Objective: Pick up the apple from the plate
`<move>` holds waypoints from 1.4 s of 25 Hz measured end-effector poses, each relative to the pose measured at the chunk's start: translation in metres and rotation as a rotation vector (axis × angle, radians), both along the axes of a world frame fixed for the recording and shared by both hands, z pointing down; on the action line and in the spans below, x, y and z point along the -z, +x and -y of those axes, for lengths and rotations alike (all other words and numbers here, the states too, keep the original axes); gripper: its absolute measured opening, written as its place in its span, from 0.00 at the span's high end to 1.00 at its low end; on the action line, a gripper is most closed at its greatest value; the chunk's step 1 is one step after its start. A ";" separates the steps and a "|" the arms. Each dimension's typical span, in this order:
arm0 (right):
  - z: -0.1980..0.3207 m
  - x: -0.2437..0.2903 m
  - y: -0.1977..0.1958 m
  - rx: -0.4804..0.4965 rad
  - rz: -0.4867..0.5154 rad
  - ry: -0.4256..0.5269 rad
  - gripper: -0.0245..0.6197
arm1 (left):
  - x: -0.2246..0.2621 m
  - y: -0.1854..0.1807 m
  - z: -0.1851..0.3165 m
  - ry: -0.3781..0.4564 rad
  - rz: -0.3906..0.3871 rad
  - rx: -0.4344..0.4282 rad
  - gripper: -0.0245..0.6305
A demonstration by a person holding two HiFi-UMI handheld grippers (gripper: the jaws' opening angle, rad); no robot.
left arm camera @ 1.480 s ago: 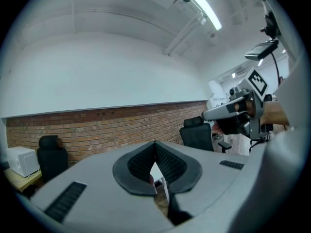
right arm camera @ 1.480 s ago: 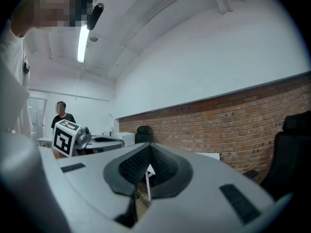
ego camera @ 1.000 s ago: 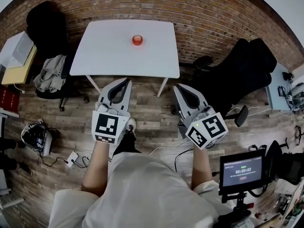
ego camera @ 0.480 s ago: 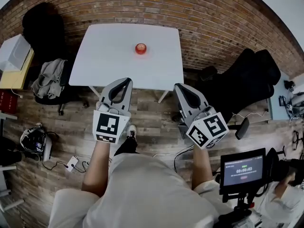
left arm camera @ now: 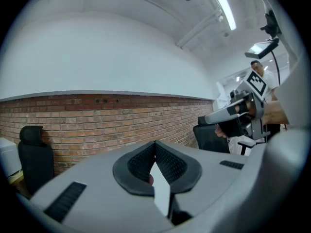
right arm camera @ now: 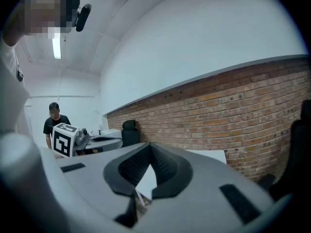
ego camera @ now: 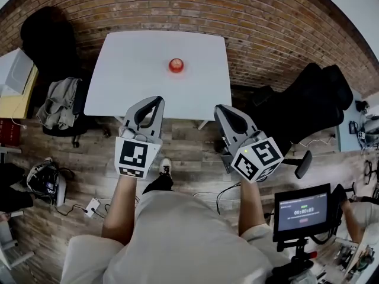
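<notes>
Red apple (ego camera: 176,65) on white bench (ego camera: 136,76), on the far half and a little right of centre. What it sits on is too small to tell.

Writing: no brand or label is legible anywhere. Each claw carries a marker cube with black-and-white square patterns, left (ego camera: 134,157) and right (ego camera: 259,159). The screen (ego camera: 304,211) at near right shows a timer-style readout with digits too small to read with certainty.

Left claw (ego camera: 157,100): closed and empty. In the left gripper view its ribbed black pads meet at the tips (left arm camera: 155,143). In the head view its tip sits at the bench's near edge.

Right claw (ego camera: 219,109): closed and empty. The pads meet at the tips in the right gripper view (right arm camera: 149,145). It is held over the wood floor (ego camera: 189,152), just short of the bench's near right corner.

Apple relative to the claws: farther out than both and well apart from each. It lies between their two lines, somewhat nearer the left one. Neither claw touches it.
</notes>
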State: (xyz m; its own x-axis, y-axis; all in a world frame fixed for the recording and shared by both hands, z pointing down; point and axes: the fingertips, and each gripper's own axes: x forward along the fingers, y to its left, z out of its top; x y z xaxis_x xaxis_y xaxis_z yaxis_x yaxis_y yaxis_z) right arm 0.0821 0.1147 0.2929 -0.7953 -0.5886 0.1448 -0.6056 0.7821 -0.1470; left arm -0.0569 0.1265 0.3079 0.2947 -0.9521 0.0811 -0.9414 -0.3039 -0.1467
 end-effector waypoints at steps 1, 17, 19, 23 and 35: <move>0.005 -0.002 -0.002 0.001 -0.004 -0.009 0.96 | 0.000 -0.002 0.006 -0.001 0.000 -0.002 0.96; 0.073 0.002 -0.049 -0.044 0.003 0.037 0.96 | -0.003 -0.038 0.080 -0.002 0.008 -0.055 0.96; 0.081 0.004 -0.055 -0.048 0.016 0.034 0.96 | -0.002 -0.044 0.089 -0.001 0.008 -0.062 0.96; 0.092 0.008 -0.066 -0.041 0.042 0.010 0.96 | -0.003 -0.052 0.104 -0.007 0.009 -0.073 0.96; 0.108 0.011 -0.075 -0.060 0.083 0.012 0.96 | -0.007 -0.067 0.120 -0.017 0.011 -0.078 0.96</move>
